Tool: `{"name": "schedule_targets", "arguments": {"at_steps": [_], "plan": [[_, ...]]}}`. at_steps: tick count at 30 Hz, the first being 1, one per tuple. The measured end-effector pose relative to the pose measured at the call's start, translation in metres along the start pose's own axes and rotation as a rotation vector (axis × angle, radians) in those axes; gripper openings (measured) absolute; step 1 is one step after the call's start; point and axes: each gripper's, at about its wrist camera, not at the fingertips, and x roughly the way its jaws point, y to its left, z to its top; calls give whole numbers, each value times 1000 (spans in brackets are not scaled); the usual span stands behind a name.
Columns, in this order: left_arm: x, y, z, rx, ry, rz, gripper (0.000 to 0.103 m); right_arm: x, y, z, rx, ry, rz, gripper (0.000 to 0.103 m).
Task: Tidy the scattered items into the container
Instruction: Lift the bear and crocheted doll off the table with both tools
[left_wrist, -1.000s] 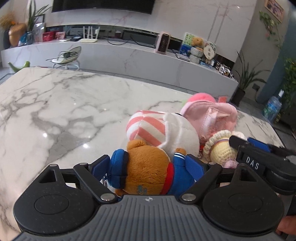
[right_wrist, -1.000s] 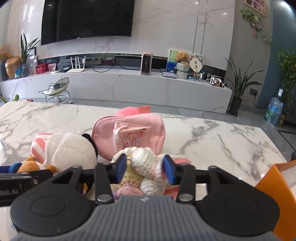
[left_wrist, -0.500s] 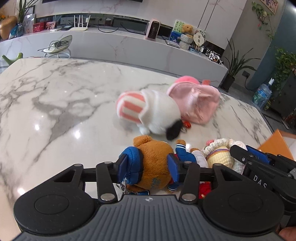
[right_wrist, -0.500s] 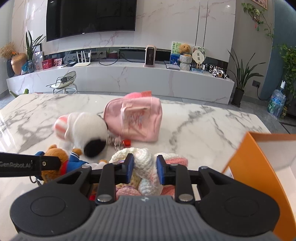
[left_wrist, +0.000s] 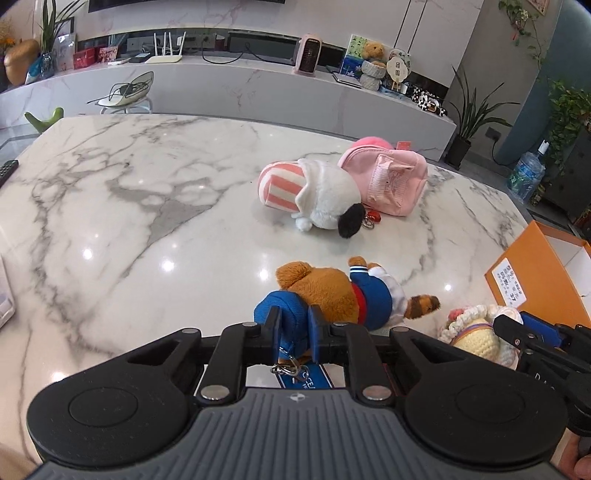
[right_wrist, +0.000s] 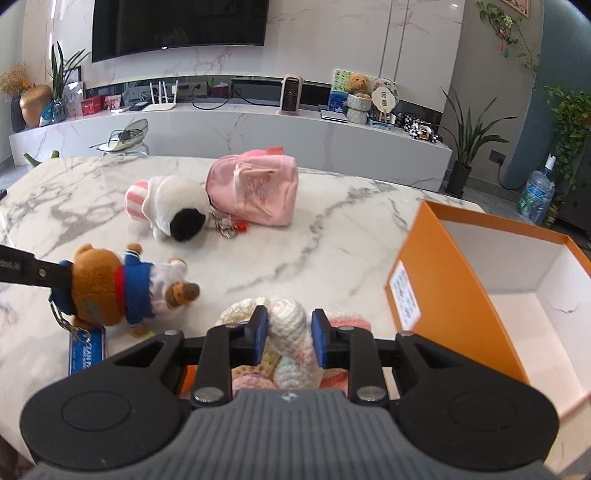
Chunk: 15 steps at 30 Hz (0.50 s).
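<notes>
My left gripper is shut on the blue cap of a brown teddy bear in a blue sailor top and holds it above the marble table; the bear also shows in the right wrist view. My right gripper is shut on a cream crocheted doll, which shows in the left wrist view too. The orange box with a white inside stands open just right of the doll. A white plush with a striped hat and a pink mini backpack lie farther back.
The marble table stretches left and back. A blue tag on a key ring hangs under the bear. A remote lies at the left edge. Beyond the table are a white TV bench, plants and a water bottle.
Both grippers closed on their toys, lifted them off the table and pulled back towards me. The orange box has come into view at the right.
</notes>
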Motion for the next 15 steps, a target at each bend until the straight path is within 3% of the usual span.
{"name": "schedule_targets", "arguments": {"at_steps": [5, 15], "plan": [[-17, -7, -4, 40, -32, 15, 6, -11, -2, -4, 1, 0, -2, 30], [-35, -12, -15, 55, -45, 7, 9, -35, 3, -9, -36, -53, -9, 33]]}}
